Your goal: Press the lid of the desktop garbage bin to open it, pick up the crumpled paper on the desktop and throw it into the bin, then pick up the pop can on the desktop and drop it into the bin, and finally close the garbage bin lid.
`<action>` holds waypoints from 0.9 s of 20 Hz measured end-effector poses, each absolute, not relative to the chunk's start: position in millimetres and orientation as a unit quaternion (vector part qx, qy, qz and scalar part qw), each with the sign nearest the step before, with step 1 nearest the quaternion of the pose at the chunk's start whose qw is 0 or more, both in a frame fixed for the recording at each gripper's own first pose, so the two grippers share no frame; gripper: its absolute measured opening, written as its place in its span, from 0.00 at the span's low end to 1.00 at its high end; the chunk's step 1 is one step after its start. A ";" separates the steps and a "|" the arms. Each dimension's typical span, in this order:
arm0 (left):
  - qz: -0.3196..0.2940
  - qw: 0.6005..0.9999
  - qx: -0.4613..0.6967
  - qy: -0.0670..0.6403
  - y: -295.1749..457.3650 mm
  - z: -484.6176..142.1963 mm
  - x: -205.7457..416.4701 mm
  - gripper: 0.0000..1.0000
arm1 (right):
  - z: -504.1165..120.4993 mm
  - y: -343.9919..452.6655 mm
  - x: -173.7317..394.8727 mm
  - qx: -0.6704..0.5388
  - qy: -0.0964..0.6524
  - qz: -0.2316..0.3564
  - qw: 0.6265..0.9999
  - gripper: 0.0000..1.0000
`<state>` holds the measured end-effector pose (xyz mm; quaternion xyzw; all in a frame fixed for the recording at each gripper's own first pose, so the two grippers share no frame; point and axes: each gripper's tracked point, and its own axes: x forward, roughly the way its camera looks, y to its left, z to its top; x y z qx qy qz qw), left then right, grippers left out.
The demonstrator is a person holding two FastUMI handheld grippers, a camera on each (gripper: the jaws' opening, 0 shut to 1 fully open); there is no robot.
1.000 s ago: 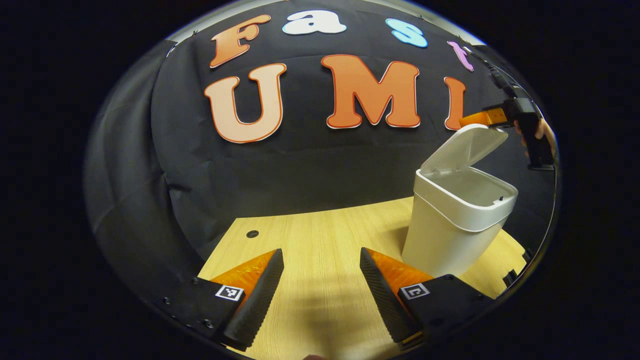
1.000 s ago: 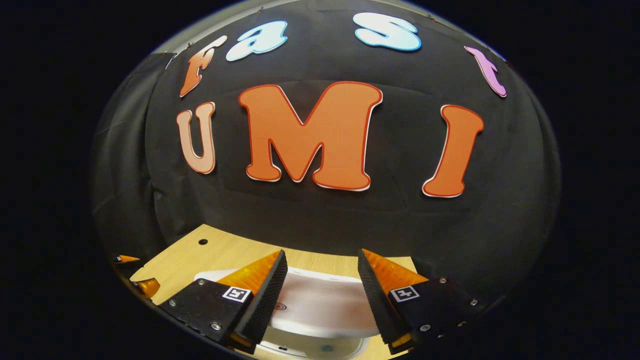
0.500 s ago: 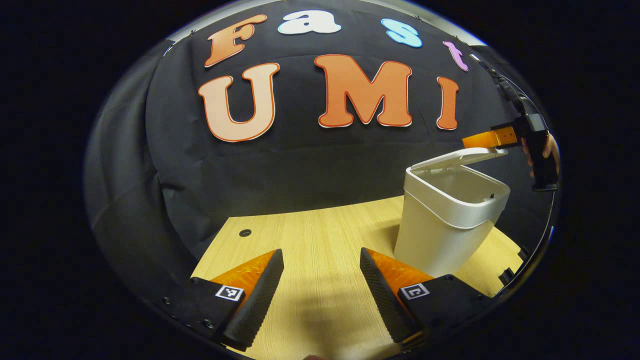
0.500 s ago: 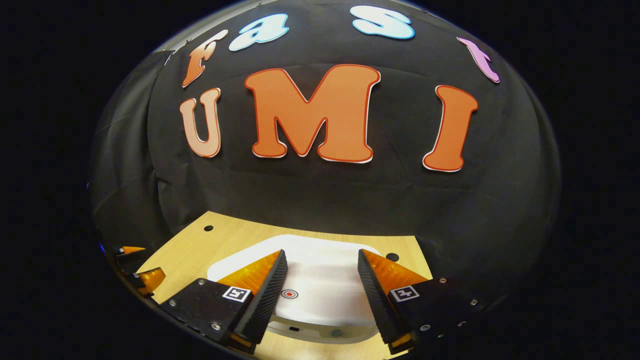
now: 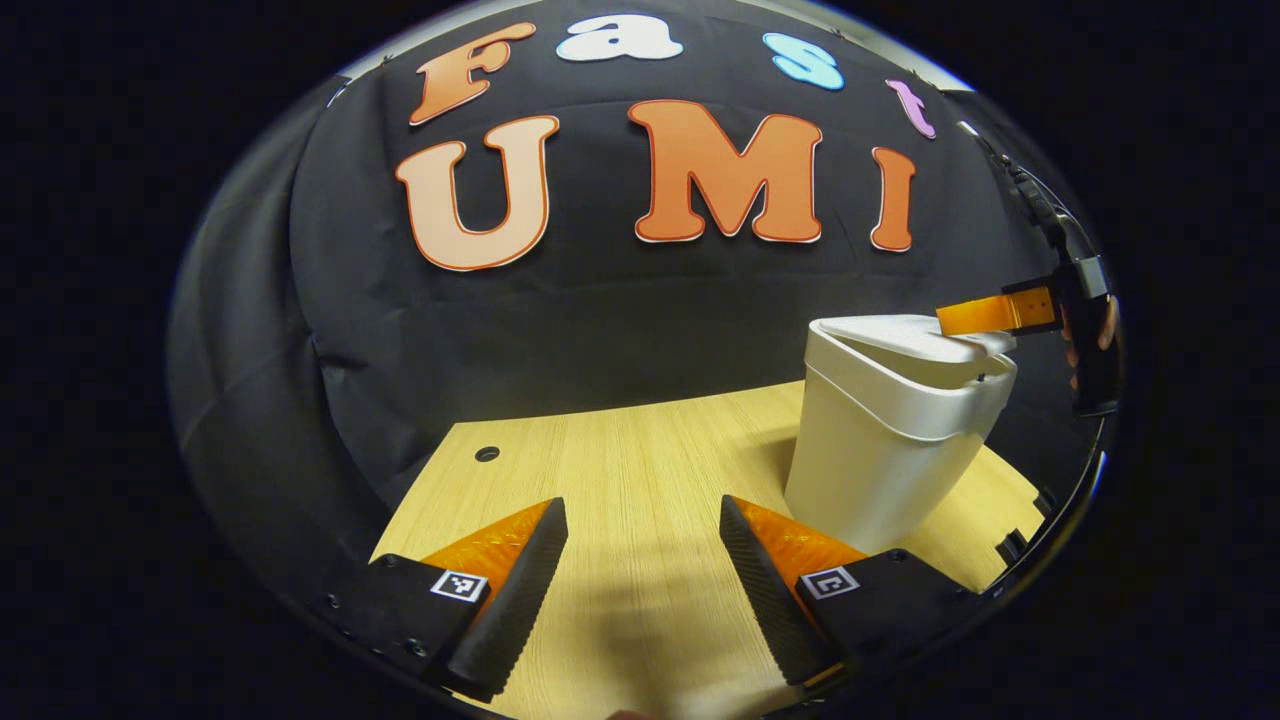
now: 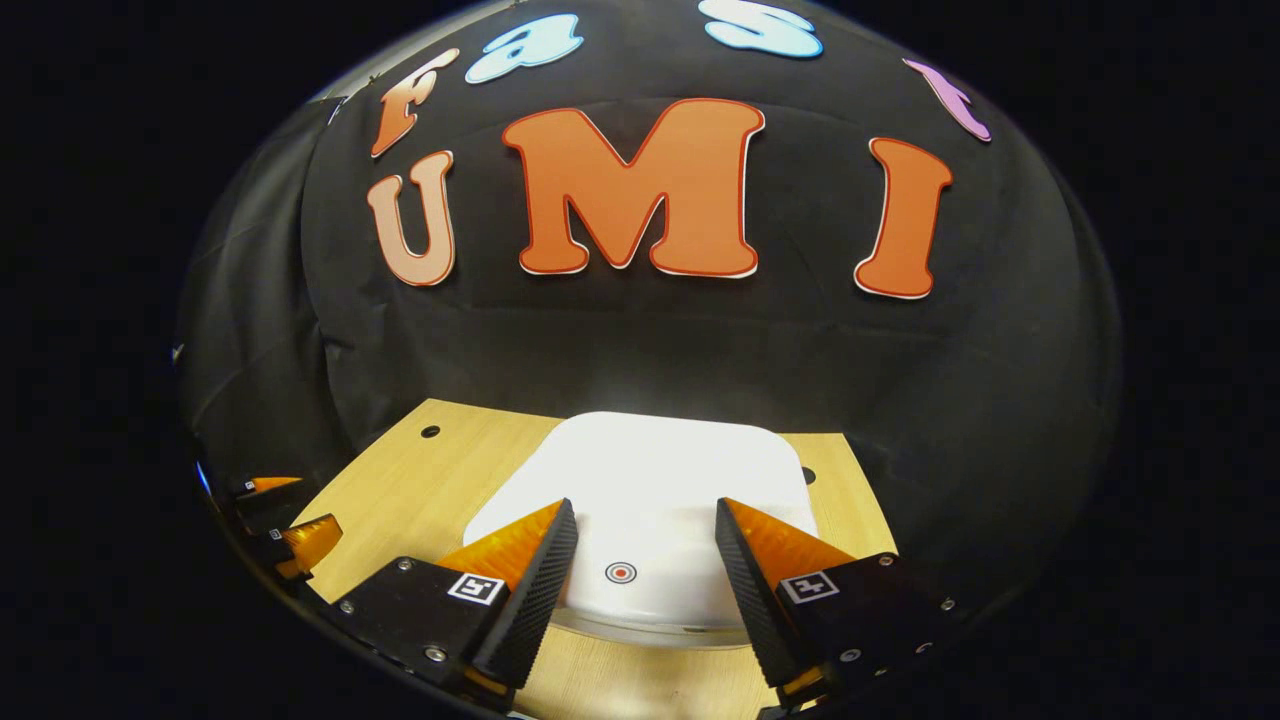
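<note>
A white desktop garbage bin stands upright toward the right side of a light wood-grain bench, its lid lowered almost flat over the rim — a narrow gap at the near edge can be seen in the left gripper view. A small red target mark sits near the front edge of the lid. The right gripper hovers just above the lid, fingers apart and holding nothing; seen from the left gripper view, one of its fingers lies over the lid's top, though contact cannot be confirmed, with a hand behind it. The left gripper hangs over bare bench left of the bin, its fingers likewise spread and empty. Two round holes pierce the bench near its far edge. Black cloth closes the booth behind — no readable brand or label shows on the bin.
</note>
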<state>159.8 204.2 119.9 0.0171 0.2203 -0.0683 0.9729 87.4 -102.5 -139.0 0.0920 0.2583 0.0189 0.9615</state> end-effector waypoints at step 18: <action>-0.099 0.965 0.017 0.241 197.8 106.0 164.0 0.98 | -148.8 -86.9 59.7 0.100 0.221 -0.024 0.970 0.82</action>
